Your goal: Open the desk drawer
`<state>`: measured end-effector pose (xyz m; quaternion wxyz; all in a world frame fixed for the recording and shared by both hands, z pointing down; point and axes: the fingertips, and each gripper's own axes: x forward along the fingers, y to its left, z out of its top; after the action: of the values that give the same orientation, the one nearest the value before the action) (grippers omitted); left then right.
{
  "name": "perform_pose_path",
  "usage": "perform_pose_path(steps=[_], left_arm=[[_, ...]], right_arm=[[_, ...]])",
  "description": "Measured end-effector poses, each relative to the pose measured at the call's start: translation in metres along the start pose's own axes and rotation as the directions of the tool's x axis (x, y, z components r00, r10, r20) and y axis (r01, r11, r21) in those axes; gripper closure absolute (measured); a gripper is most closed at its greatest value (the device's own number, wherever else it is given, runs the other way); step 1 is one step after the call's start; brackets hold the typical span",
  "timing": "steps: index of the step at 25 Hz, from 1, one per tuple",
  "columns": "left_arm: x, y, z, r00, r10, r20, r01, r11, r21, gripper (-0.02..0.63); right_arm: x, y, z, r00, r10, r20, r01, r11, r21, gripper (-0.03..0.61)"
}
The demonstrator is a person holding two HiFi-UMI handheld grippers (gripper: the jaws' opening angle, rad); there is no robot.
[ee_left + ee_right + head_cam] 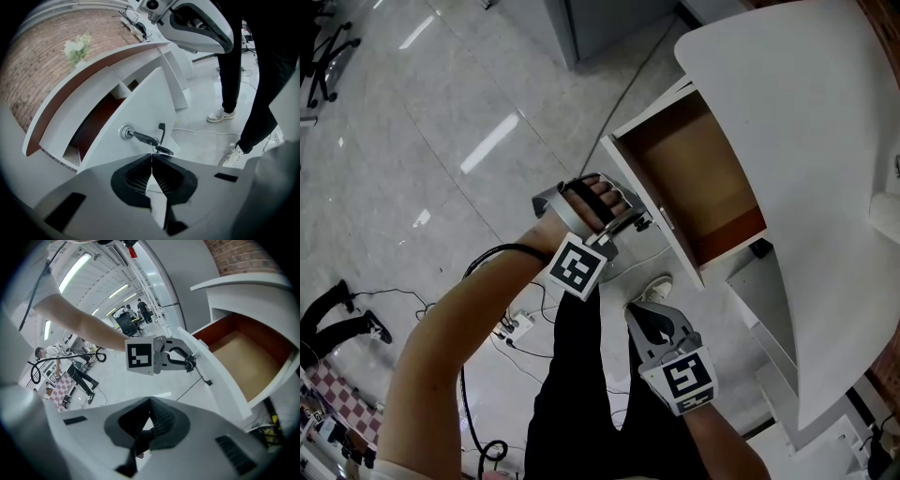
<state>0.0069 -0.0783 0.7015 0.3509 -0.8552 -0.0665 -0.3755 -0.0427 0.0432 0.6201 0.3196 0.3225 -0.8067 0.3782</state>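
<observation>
The white desk [806,112] has its drawer [703,178] pulled out, and the brown inside is bare. A key [143,138] sticks out of the lock [125,132] in the drawer front [145,103], with a ring and tag hanging from it. My left gripper [639,223] is shut with its tips [152,155] right at the key ring; I cannot tell whether the ring is pinched. The right gripper view shows the left gripper [190,363] against the drawer front [220,376]. My right gripper [635,311] hangs lower, off the desk, shut [150,400] on nothing.
The person's black trouser legs and a white shoe [654,289] are below the drawer. Cables and a power strip [517,325] lie on the glossy floor. An open compartment [769,309] sits under the drawer. A plant [77,47] stands on the desk. Another person's feet [337,319] are far left.
</observation>
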Motion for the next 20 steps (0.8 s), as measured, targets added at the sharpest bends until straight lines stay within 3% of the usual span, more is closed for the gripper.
perform_pose_path(steps=[6,10,12,15,17,20], left_arm=[[-0.004,-0.005,-0.009,0.999,0.012,-0.051,-0.018,0.994,-0.108,0.604],[-0.004,0.001,-0.018,0.994,0.064,-0.086,-0.084,0.964,-0.253,0.604],[-0.003,0.005,-0.023,0.99,0.094,-0.11,-0.13,0.908,-0.397,0.604],[-0.005,0.011,-0.033,0.976,0.131,-0.172,-0.21,0.773,-0.598,0.604],[-0.005,0.01,-0.036,0.971,0.136,-0.197,-0.235,0.699,-0.675,0.604],[-0.005,0.007,-0.035,0.967,0.144,-0.211,-0.254,0.646,-0.72,0.604]], right_arm=[[-0.001,0.003,-0.003,1.0,0.005,-0.003,-0.005,1.0,0.002,0.563],[0.002,0.002,0.0,1.0,0.008,0.001,-0.008,1.0,-0.003,0.563],[0.002,0.002,-0.001,1.0,0.008,0.001,-0.008,1.0,-0.001,0.563],[0.0,0.001,0.0,1.0,0.008,-0.001,-0.008,1.0,-0.005,0.563],[-0.001,0.0,0.0,1.0,0.004,-0.001,-0.004,1.0,-0.006,0.563],[-0.004,-0.002,0.0,1.0,0.0,-0.001,0.0,1.0,-0.006,0.563]])
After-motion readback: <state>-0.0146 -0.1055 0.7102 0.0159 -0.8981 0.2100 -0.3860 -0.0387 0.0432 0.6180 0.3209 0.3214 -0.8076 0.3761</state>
